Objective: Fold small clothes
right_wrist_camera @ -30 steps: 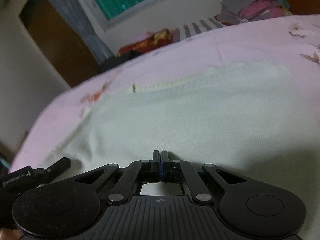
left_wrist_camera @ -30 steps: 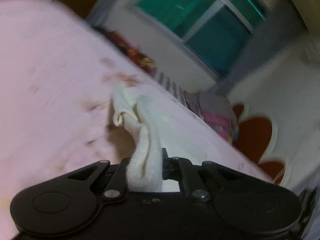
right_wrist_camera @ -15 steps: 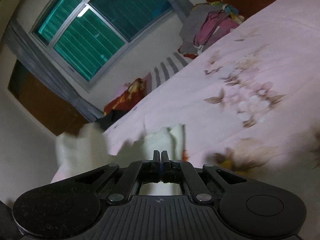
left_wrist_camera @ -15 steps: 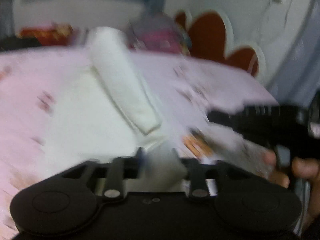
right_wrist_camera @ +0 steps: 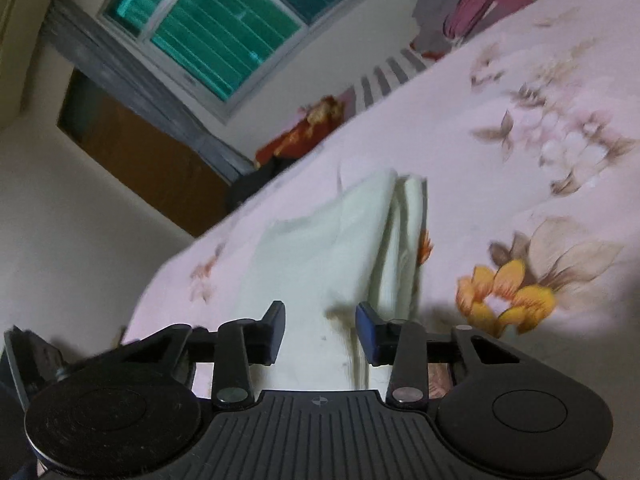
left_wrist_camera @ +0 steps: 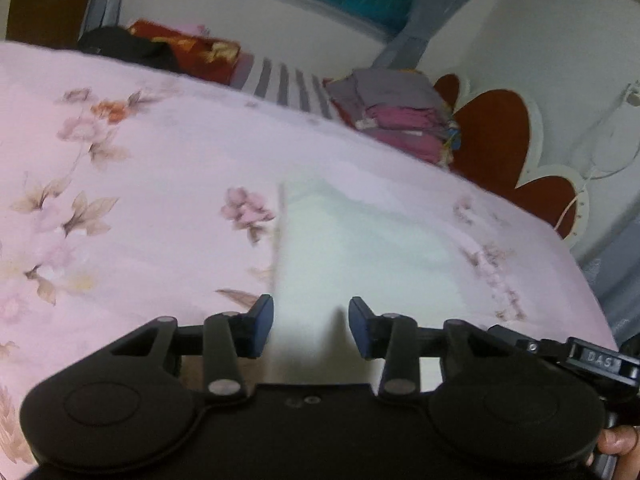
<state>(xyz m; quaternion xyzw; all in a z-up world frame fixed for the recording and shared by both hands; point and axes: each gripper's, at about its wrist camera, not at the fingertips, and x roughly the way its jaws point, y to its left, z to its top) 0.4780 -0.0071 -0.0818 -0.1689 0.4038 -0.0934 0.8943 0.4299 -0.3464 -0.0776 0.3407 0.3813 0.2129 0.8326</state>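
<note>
The left gripper [left_wrist_camera: 311, 326], which had been clamped on the pale garment [left_wrist_camera: 360, 248], had let go; its jaws, parted, had just narrowed again. The cloth lay folded on the pink bedsheet [left_wrist_camera: 140, 184]. The right gripper [right_wrist_camera: 320, 332] had just opened too, empty, so that fold looked finished.

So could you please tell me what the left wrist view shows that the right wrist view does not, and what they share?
Only the left wrist view shows the red scalloped headboard and the left gripper, jaws apart. Only the right wrist view shows the large yellow printed flower and the right gripper, whose jaws have just been opening. Both show the pale folded cloth lying free between the jaws on the pink floral bedsheet, and the green window.
</note>
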